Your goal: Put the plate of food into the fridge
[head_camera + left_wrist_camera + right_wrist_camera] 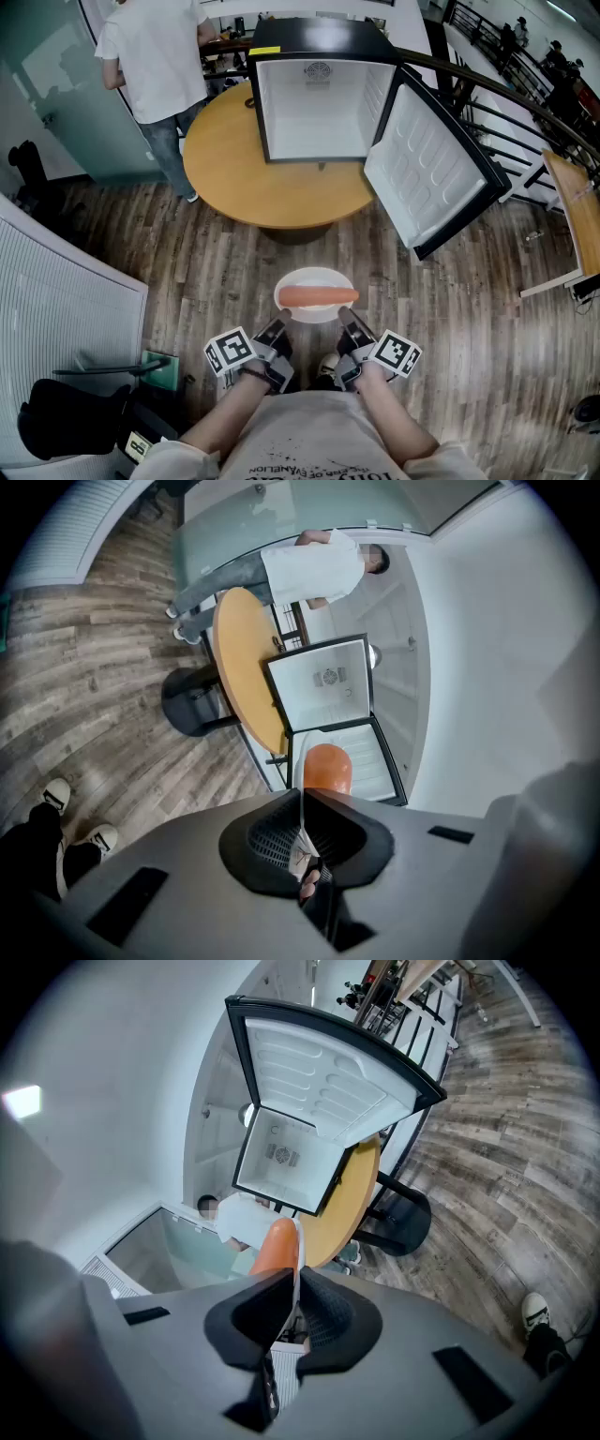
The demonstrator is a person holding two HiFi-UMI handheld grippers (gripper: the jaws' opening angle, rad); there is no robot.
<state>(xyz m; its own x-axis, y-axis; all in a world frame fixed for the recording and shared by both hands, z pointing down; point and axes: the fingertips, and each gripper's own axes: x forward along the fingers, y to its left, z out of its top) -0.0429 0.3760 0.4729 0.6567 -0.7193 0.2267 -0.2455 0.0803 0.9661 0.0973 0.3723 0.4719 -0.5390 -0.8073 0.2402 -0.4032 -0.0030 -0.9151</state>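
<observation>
Task partway, by my reading:
- left tongs (277, 330), right tongs (350, 323) each pinching rim of plate (314, 277), lower centre
- orange food (319, 296) lying on plate
- fridge (319, 103) standing on round bench (244, 187), upper centre; door (431, 173) hanging open at right
- plate well apart from fridge
- carrying over and setting inside remaining
- person (155, 56) standing upper left, beside the route

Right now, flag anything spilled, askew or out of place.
Nothing stands out. The plate looks level, clamped at opposite rims by the left gripper and right gripper, orange food centred on it; the fridge stands open.
</observation>
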